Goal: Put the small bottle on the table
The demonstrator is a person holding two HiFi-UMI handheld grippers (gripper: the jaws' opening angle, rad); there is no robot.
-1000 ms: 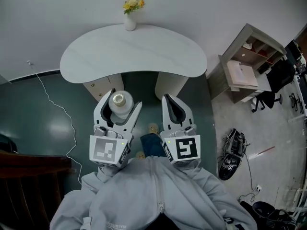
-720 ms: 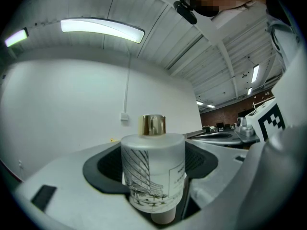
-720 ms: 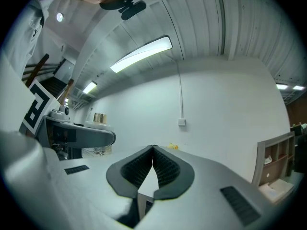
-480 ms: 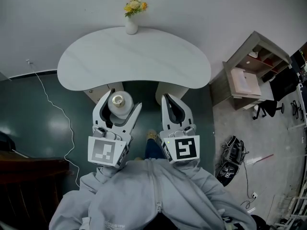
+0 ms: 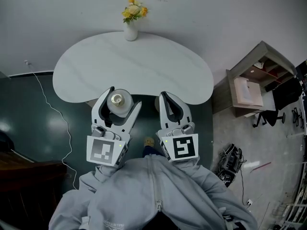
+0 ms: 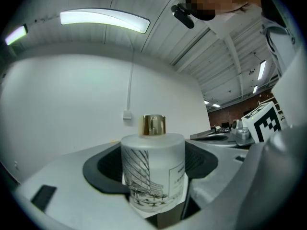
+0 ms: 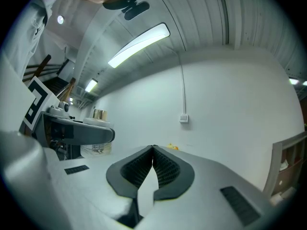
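A small frosted bottle (image 5: 118,102) with a gold cap stands upright between the jaws of my left gripper (image 5: 120,96), which is shut on it. In the left gripper view the bottle (image 6: 152,169) fills the gap and shows a line drawing on its side. It hangs at the near edge of the white kidney-shaped table (image 5: 132,63). To its right, my right gripper (image 5: 167,97) is shut with nothing held, its tips meeting at the table's near edge. The right gripper view shows the jaws (image 7: 153,152) closed and the bottle (image 7: 97,146) at the left.
A white vase of yellow flowers (image 5: 130,27) stands at the table's far edge by the wall. A wooden shelf unit (image 5: 256,83) is at the right, with a black office chair (image 5: 282,104). A white cable (image 5: 53,107) trails over the dark floor at the left.
Both grippers have come forward to the table's near edge with the bottle still held in the left one. The table sits lower and closer in view.
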